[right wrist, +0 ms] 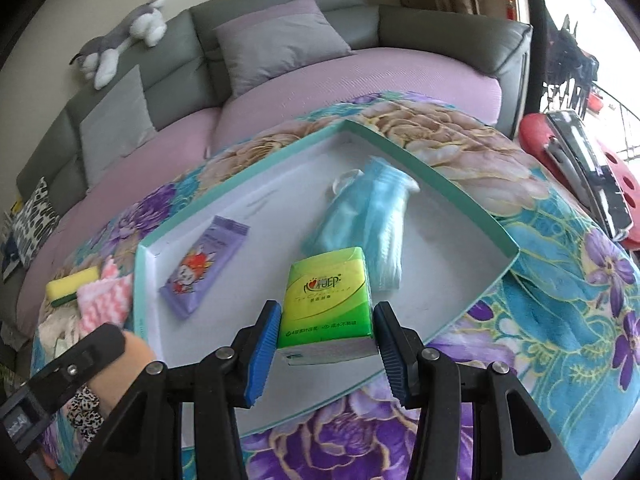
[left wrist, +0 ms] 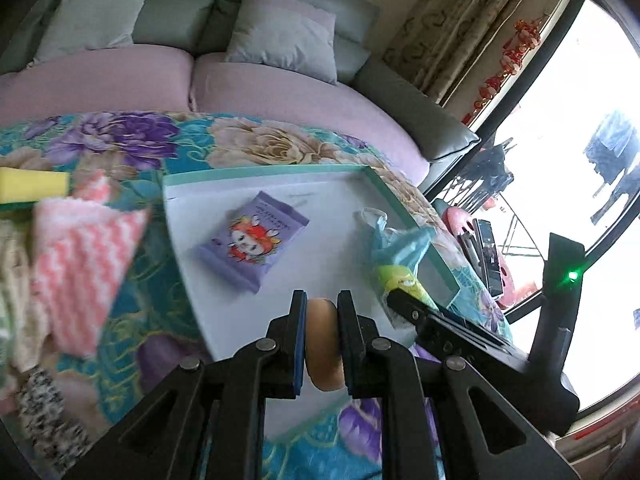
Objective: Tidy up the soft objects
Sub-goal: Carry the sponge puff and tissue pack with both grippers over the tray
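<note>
Jaws first: left gripper [left wrist: 320,312] is pinched narrow on a tan round soft thing [left wrist: 325,344], squeezed between the pads; right gripper [right wrist: 326,332] stands about half wide, clamped on a green tissue pack [right wrist: 326,300] held by its sides over the near part of the tray.

Grey sofa [right wrist: 168,52] with lilac seat fills the 12 o'clock side, grey cushion [right wrist: 280,36] on it, plush dog [right wrist: 120,40] up on the back at 10 o'clock. Floral blanket [right wrist: 560,280] covers the near surface. Teal-rimmed white tray [right wrist: 440,172] lies on the blanket, centre. In the tray: light-blue glove bundle [right wrist: 372,208] at 1 o'clock, purple wipes pack [right wrist: 204,264] at 9 o'clock, well apart. Off the tray at 9 o'clock: pink-white cloth [right wrist: 106,300] touching a yellow sponge [right wrist: 72,284]. A hand [right wrist: 128,364] on the left gripper's handle shows at 8 o'clock.
</note>
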A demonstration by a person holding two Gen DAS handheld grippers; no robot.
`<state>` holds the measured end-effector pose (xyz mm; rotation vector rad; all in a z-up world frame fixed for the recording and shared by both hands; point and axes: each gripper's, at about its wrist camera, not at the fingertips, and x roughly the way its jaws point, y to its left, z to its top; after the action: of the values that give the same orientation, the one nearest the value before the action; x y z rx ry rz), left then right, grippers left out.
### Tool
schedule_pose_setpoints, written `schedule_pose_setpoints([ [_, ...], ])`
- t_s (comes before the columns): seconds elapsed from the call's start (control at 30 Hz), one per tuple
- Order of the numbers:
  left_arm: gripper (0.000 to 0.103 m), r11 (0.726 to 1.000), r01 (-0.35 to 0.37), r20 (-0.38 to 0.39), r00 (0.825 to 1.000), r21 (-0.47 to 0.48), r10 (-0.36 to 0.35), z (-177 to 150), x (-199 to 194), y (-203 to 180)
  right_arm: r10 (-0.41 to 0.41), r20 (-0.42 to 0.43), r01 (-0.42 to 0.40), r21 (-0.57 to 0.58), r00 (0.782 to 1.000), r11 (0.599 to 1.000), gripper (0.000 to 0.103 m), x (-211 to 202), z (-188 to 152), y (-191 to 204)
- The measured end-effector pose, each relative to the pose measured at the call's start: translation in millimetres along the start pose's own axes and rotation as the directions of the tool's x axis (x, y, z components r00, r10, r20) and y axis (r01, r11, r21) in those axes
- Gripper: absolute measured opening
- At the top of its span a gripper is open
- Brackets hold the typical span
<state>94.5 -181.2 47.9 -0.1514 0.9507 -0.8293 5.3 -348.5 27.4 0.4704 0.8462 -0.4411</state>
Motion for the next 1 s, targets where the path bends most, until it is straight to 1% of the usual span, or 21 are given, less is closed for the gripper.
schedule_pose_setpoints([
  [0.13,0.015,0.998,0.032,-0.004,0.999,-0.048,-0.032,-0.5,23.2,9.3,0.002,-0.005,-0.002,0.007,1.0,1.0,0.051,1.4,-0.4,-3.1],
  [0.23,0.015,0.996,0.041,-0.012,0.999,-0.081,-0.042,-1.9,34.8,17.4,0.003,-0.005,-0.003,0.008,1.0,1.0,0.051,3.0,-0.5,-3.0],
  [0.4,0.016,0.995,0.008,-0.031,0.999,-0.097,-0.011,-6.3,45.7,26.8,0.002,-0.018,-0.002,-0.001,1.0,1.0,0.051,6.3,-1.3,-2.9],
  [0.5,0.016,0.995,-0.028,-0.042,0.999,-0.092,0.025,-8.4,49.1,30.3,-0.001,-0.021,0.001,-0.007,1.0,1.0,0.051,7.3,-1.4,-2.7],
  [0.6,0.016,0.995,-0.028,-0.041,0.999,-0.095,0.024,-9.0,49.0,31.9,-0.004,-0.026,0.004,-0.009,1.0,1.0,0.051,8.4,-1.6,-2.0],
  [0.67,0.019,0.995,-0.052,-0.039,0.998,-0.081,0.049,-8.8,49.0,31.6,-0.005,-0.03,0.005,-0.008,1.0,1.0,0.052,9.6,-1.5,-1.6],
  [0.73,0.027,0.994,-0.076,-0.04,0.997,-0.078,0.073,-8.9,49.0,31.9,-0.006,-0.03,0.006,-0.007,1.0,1.0,0.052,10.2,-2.0,-1.4],
  [0.83,0.032,0.994,-0.074,-0.041,0.997,-0.08,0.07,-9.0,47.6,33.1,-0.007,-0.032,0.007,-0.005,0.999,1.0,0.052,10.2,-2.1,-1.8],
  [0.87,0.036,0.994,-0.078,-0.041,0.996,-0.077,0.075,-8.4,46.7,32.4,-0.009,-0.034,0.009,-0.002,0.999,1.0,0.052,9.8,-2.0,-2.1],
  [0.9,0.041,0.994,-0.083,-0.039,0.996,-0.072,0.08,-8.0,45.5,31.8,-0.011,-0.034,0.011,0.001,0.999,1.0,0.053,9.2,-1.8,-2.2],
  [1.0,0.044,0.994,-0.093,-0.034,0.995,-0.057,0.091,-6.3,38.1,28.0,-0.015,-0.029,0.015,0.008,0.999,1.0,0.059,5.4,-0.8,-3.0],
])
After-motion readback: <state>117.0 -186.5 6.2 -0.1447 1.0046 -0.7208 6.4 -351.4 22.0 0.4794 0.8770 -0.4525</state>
